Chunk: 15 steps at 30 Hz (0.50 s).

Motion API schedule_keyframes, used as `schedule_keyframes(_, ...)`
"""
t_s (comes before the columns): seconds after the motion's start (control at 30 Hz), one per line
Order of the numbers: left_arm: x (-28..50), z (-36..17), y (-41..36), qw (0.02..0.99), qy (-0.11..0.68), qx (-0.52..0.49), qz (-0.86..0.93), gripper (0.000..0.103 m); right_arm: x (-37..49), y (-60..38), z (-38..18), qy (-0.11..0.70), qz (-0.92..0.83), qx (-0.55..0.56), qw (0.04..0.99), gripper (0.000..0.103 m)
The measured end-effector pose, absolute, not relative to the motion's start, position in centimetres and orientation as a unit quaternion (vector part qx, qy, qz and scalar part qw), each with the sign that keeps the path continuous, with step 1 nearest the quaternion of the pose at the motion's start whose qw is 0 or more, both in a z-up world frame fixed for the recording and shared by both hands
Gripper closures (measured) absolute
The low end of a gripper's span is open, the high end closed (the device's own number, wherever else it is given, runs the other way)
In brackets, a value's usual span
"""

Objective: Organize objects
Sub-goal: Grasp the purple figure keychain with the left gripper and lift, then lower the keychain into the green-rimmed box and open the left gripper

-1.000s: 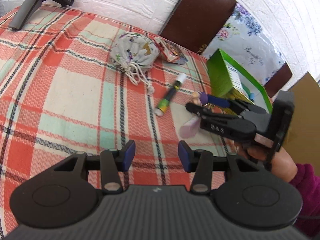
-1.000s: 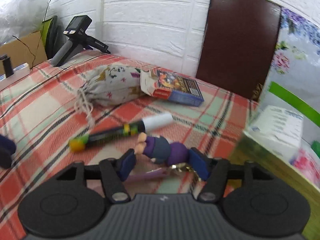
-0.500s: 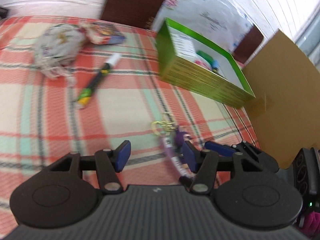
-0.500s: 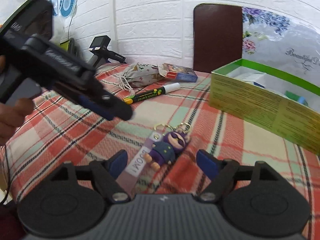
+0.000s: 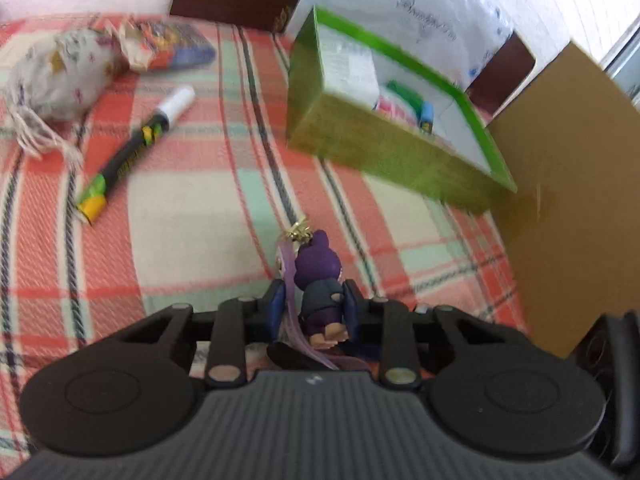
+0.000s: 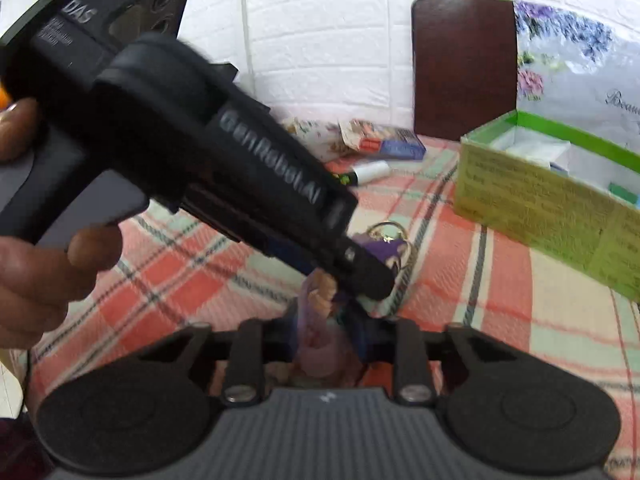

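Between both grippers, above the plaid tablecloth (image 5: 208, 200), sits the purple keychain figure (image 5: 318, 280). Left gripper (image 5: 310, 312) is clamped on its body; right gripper (image 6: 326, 334) is closed on its lilac strap (image 6: 318, 344). Green box (image 5: 384, 156) stands beyond, marker (image 5: 136, 152) at left.

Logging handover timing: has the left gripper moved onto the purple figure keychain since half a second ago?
Yes. The left gripper has closed in rightward toward the green box and now clamps the purple figure keychain.
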<state>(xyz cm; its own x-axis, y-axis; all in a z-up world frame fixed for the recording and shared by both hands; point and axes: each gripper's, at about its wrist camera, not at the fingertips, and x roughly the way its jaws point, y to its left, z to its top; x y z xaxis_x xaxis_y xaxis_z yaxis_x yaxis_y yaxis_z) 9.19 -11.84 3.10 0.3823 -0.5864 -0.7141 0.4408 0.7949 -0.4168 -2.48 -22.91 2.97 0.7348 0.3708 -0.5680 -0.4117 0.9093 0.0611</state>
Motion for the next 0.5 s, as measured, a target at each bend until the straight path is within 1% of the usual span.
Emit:
schedule_keyframes(0.1,8.6,5.3,-12.9,0.844,0.429,-0.049,-0.317,0.072,-3.1,-22.2,4.1,0.251,0.198,-0.072,0.945,0.088)
schedule_keyframes(0.27,10.9,8.9,-15.5,0.851,0.391,-0.049,-0.347,0.073,-1.6,-24.6,6.8,0.194,0.162,-0.068,0.965,0.088)
schedule_keyframes(0.37,12.8,10.6,-18.4,0.852,0.369,-0.042,-0.368,0.072,0.1,-26.8,8.1,0.165,0.126,-0.065,0.976,0.088)
schedule_keyframes(0.5,14.6,11.7,-23.2,0.853,0.343,-0.007,-0.393,0.072,2.4,-30.1,8.8,0.143,0.078,-0.055,0.985,0.088)
